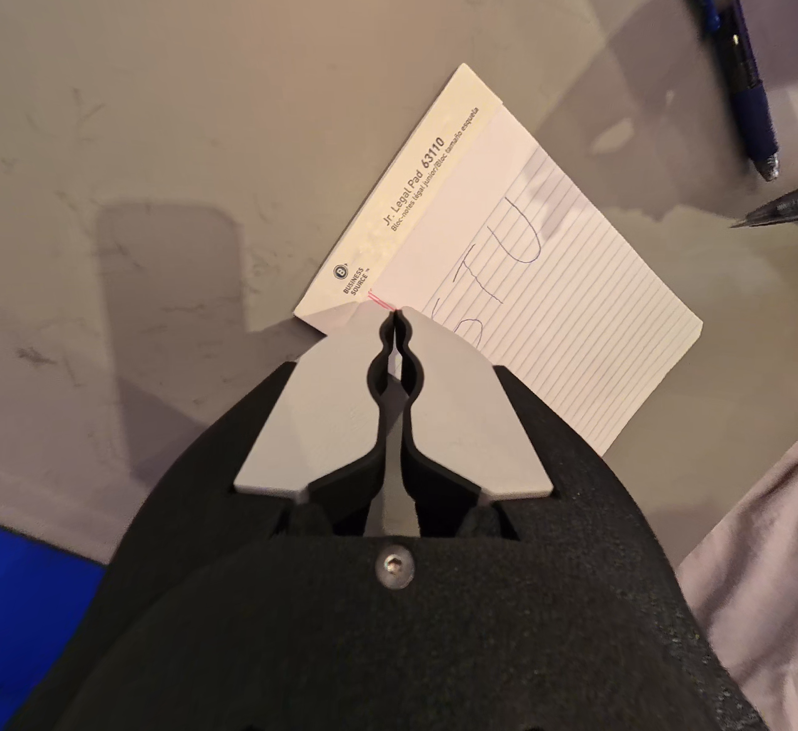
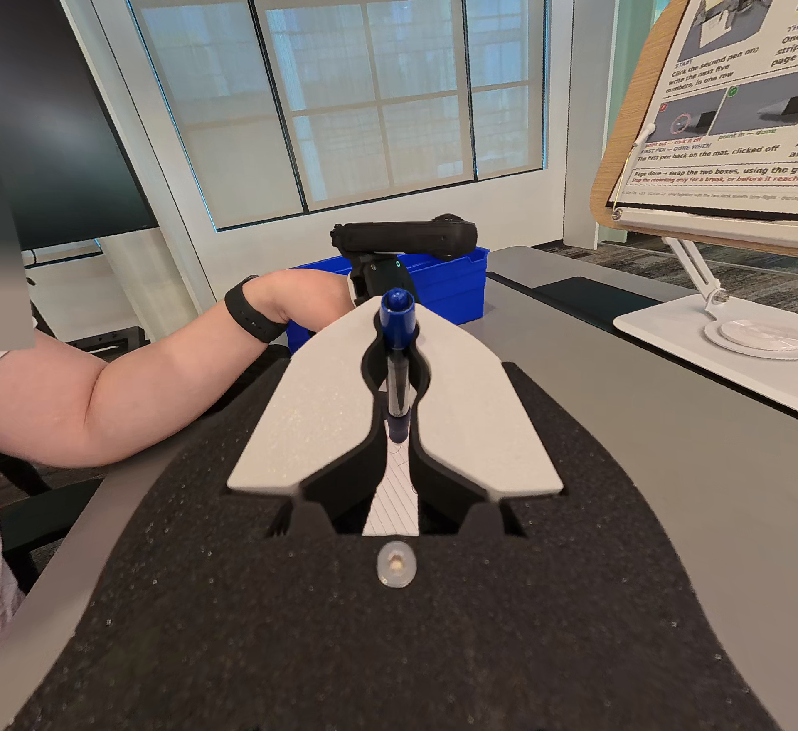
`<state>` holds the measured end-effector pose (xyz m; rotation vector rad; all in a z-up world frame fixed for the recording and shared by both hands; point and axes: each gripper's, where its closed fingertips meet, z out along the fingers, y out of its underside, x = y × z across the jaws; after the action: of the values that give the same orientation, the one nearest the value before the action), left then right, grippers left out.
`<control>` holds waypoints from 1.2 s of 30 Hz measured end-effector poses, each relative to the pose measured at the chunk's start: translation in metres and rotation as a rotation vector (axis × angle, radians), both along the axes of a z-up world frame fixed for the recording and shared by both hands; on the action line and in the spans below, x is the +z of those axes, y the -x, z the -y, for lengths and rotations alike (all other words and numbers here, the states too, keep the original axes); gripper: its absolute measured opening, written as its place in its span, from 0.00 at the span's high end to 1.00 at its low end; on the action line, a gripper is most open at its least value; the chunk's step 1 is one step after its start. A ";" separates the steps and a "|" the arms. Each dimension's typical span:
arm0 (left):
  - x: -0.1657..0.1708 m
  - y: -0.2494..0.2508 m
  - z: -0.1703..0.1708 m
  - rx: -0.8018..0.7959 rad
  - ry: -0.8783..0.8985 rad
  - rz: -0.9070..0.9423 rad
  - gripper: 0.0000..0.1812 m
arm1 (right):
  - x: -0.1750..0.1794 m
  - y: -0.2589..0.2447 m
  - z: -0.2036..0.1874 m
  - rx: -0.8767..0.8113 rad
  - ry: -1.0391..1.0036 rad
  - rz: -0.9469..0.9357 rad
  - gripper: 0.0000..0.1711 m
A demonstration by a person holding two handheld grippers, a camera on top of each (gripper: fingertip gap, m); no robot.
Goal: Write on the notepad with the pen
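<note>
Pressing notepad (image 1: 509, 261) corner, left tool (image 1: 396, 315) closed empty, right tool (image 2: 397, 313) clamping upright pen (image 2: 396, 334)

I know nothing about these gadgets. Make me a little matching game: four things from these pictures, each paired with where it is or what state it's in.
Things:
1. blue pen
2. notepad
3. left claw
4. blue bin

Descriptions:
A. shut, tips over the pad's near corner
B. lying on the grey table, ink marks on its lined page
C. clamped upright in the right claw
D. beyond the person's arm

Pairs: 1-C, 2-B, 3-A, 4-D
</note>
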<state>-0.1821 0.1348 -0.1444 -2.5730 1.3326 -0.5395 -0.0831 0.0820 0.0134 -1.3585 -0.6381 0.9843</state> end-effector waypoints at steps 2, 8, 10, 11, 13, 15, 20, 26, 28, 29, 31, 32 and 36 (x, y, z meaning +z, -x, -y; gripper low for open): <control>-0.005 0.000 0.003 -0.014 0.018 -0.013 1.00 | 0.000 0.000 0.000 0.001 0.003 -0.001 0.98; -0.008 -0.007 -0.003 0.007 0.022 0.037 1.00 | 0.001 -0.003 -0.001 -0.005 0.002 -0.009 0.98; -0.008 -0.008 -0.007 0.029 0.016 0.059 1.00 | 0.001 -0.004 -0.001 -0.007 0.000 -0.009 0.98; -0.008 -0.009 -0.009 0.037 0.009 0.068 1.00 | 0.001 -0.004 -0.001 -0.008 -0.001 -0.009 0.98; -0.007 -0.009 -0.013 0.047 -0.006 0.077 1.00 | 0.002 -0.004 -0.001 -0.007 -0.001 -0.009 0.98; -0.007 -0.008 -0.019 0.066 -0.034 0.074 1.00 | 0.002 -0.004 -0.001 -0.007 -0.002 -0.008 0.98; -0.007 0.000 -0.038 0.135 -0.127 0.050 1.00 | 0.003 -0.005 -0.001 -0.010 -0.006 -0.008 0.98; -0.007 0.003 -0.041 0.194 -0.105 0.075 1.00 | 0.004 -0.007 -0.001 -0.013 -0.010 -0.009 0.98; -0.007 0.006 -0.038 0.191 -0.088 0.064 1.00 | 0.004 -0.007 -0.001 -0.013 -0.010 -0.010 0.98; -0.007 0.008 -0.036 0.189 -0.074 0.060 1.00 | 0.004 -0.007 -0.001 -0.012 -0.010 -0.010 0.98; -0.007 0.009 -0.030 0.193 -0.034 0.063 1.00 | 0.004 -0.006 0.000 -0.010 -0.011 -0.009 0.98; -0.007 0.009 -0.028 0.192 -0.018 0.066 1.00 | 0.004 -0.006 0.000 -0.009 -0.011 -0.008 0.98; -0.007 0.008 -0.022 0.183 0.009 0.052 1.00 | 0.004 -0.005 0.000 -0.007 -0.013 -0.007 0.97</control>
<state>-0.1905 0.1568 -0.1516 -2.6336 1.0666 -0.5746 -0.0776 0.0818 0.0178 -1.3449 -0.6332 0.9774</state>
